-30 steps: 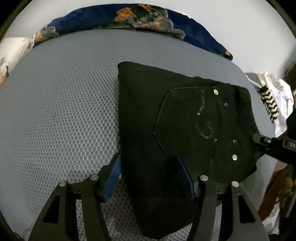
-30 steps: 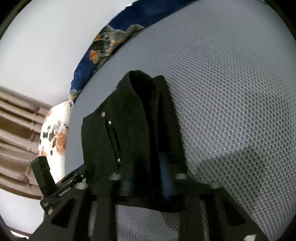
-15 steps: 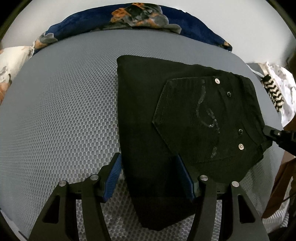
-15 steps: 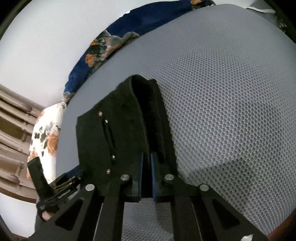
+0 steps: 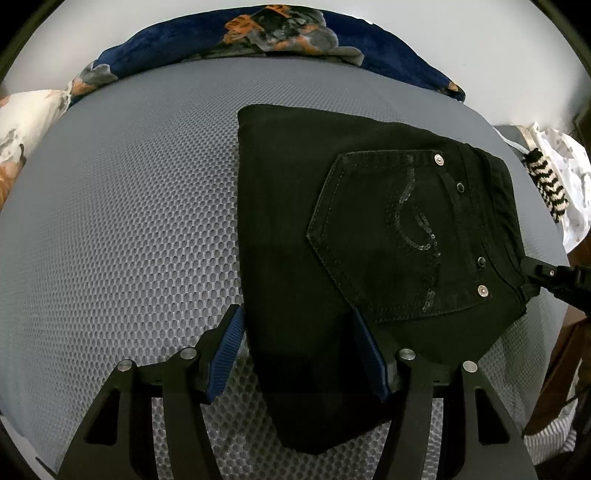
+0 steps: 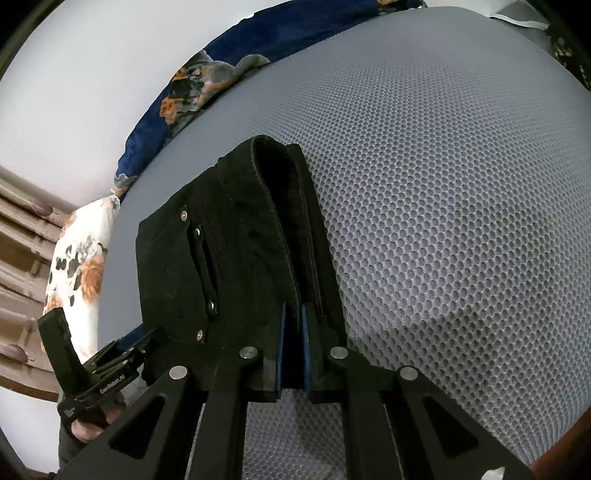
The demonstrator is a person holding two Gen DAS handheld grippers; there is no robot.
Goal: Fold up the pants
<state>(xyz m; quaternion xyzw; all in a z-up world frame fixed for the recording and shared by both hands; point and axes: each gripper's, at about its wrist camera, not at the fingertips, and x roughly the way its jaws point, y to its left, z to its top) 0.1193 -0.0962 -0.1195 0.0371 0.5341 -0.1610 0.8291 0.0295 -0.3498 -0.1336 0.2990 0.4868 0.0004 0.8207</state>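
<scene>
The black pants (image 5: 362,229) are lying folded on the grey mesh bed (image 5: 122,221), right gripper (image 6: 291,325) pinching the waistband edge, left gripper (image 5: 299,347) spreading wide, holding nothing, straddling the near end.

whether the right tongs (image 6: 293,325) pinch the pants (image 6: 229,258) stays hidden.

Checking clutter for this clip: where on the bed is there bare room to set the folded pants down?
Bare grey mattress lies left of the pants, up to the blue blanket. The striped cloth crowds the right edge.
</scene>
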